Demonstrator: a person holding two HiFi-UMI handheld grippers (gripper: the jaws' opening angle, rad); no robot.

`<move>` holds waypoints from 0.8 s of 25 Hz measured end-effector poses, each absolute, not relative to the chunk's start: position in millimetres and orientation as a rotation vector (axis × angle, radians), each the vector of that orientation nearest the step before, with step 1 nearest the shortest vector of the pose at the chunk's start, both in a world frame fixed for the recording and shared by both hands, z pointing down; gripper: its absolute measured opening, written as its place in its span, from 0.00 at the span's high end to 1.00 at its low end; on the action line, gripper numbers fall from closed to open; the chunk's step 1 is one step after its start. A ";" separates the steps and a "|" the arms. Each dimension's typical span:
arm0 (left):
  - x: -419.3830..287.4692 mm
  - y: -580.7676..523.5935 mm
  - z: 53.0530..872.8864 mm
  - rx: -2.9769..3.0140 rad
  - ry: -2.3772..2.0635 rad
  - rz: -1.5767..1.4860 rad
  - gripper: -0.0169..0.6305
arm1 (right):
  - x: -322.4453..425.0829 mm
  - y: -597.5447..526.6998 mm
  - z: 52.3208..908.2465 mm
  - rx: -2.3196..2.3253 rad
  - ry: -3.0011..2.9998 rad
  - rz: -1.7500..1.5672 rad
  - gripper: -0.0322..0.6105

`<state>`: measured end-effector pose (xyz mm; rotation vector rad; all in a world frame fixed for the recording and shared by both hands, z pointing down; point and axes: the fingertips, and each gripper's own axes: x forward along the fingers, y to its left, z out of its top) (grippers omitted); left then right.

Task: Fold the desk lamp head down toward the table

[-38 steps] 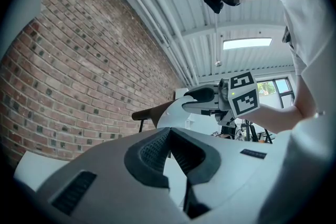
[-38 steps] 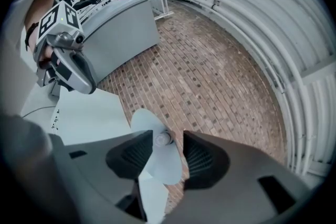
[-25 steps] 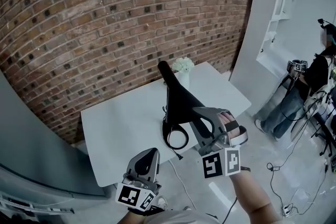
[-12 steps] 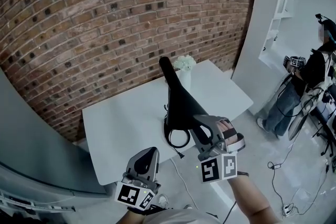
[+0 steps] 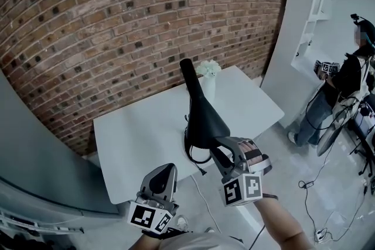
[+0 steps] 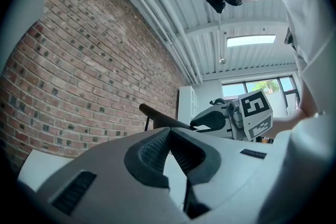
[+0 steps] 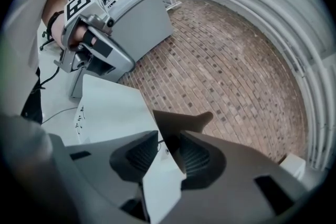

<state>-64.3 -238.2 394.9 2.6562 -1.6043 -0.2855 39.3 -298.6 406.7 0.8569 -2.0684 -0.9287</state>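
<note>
A black desk lamp [image 5: 202, 111] stands on the white table [image 5: 135, 132], its long flat head sloping down toward its ring base [image 5: 196, 154]. My right gripper [image 5: 215, 146] is at the head's low end, its jaws opening. In the right gripper view the lamp head [image 7: 181, 120] lies between the jaws of my right gripper [image 7: 168, 139], against the right pad, with a gap to the left pad. My left gripper [image 5: 167, 168] hangs off the table's front edge, apart from the lamp. In its own view my left gripper [image 6: 169, 134] is shut on nothing.
A small vase of white flowers [image 5: 206, 76] stands behind the lamp near the brick wall [image 5: 117, 20]. A white shelf unit [image 5: 310, 3] is at the right. A person [image 5: 351, 85] sits beyond it, and cables [image 5: 310, 196] lie on the floor.
My right gripper has sunk toward the table with the lamp head, which now slopes lower. Its jaws have spread. The left gripper has kept still.
</note>
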 end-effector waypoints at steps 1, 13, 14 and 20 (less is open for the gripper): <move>-64.4 -238.0 394.9 2.656 -1.605 -0.285 0.96 | 39.0 -298.7 409.5 0.852 -2.068 -0.922 0.76; -59.4 -237.1 398.7 2.649 -1.603 -0.255 0.96 | 34.1 -316.8 462.1 0.750 -2.024 -0.829 0.74; -59.4 -237.0 399.4 2.648 -1.604 -0.253 0.96 | 34.1 -319.4 467.5 0.740 -2.019 -0.823 0.74; -67.0 -238.0 403.6 2.632 -1.628 -0.240 0.96 | 30.7 -328.9 486.4 0.708 -2.005 -0.784 0.72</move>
